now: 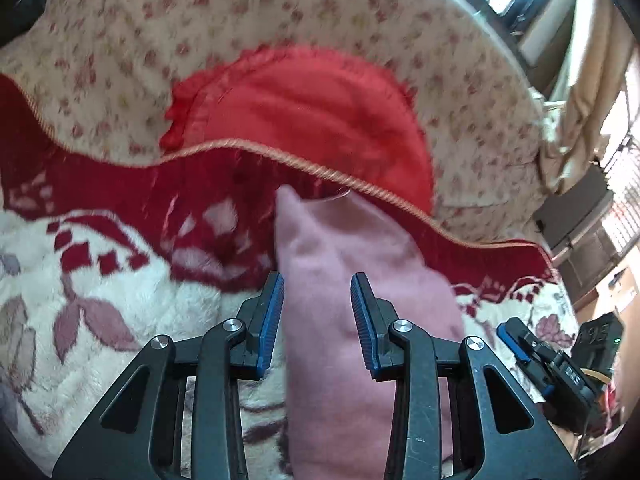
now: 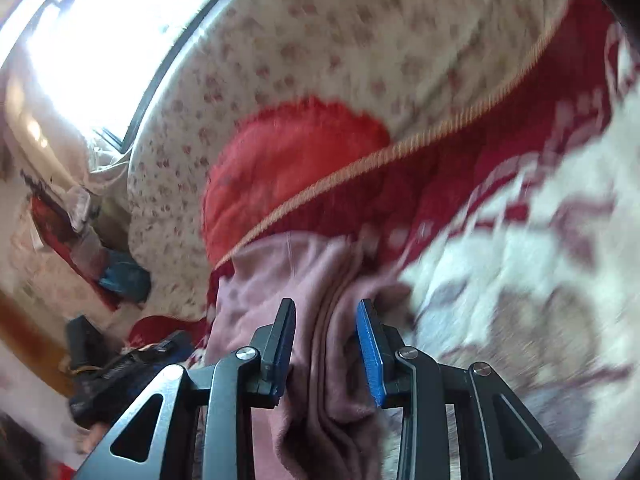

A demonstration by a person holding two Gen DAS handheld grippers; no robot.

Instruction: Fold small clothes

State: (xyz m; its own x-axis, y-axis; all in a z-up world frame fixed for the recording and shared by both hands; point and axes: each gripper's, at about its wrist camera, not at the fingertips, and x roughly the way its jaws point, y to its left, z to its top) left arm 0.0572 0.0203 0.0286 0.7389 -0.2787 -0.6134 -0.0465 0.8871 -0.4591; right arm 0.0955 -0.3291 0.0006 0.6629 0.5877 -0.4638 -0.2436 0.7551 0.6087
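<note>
So the pink garment (image 1: 360, 300) runs lengthwise straight out between the fingers of both my claws, toward the red cloth (image 1: 312, 128), and my left claw (image 1: 317, 292) is part open with its pads not pressing the fabric. My right claw (image 2: 326, 316) is part open too, bunched folds of the pink garment lying between the pads; whether they touch I can't tell. It all lies on a fuzzy red-and-white blanket (image 1: 100, 272) on a bed, the red cloth half under the blanket's corded edge on a floral sheet (image 1: 160, 32), a bright window (image 2: 112, 28) beyond that.
</note>
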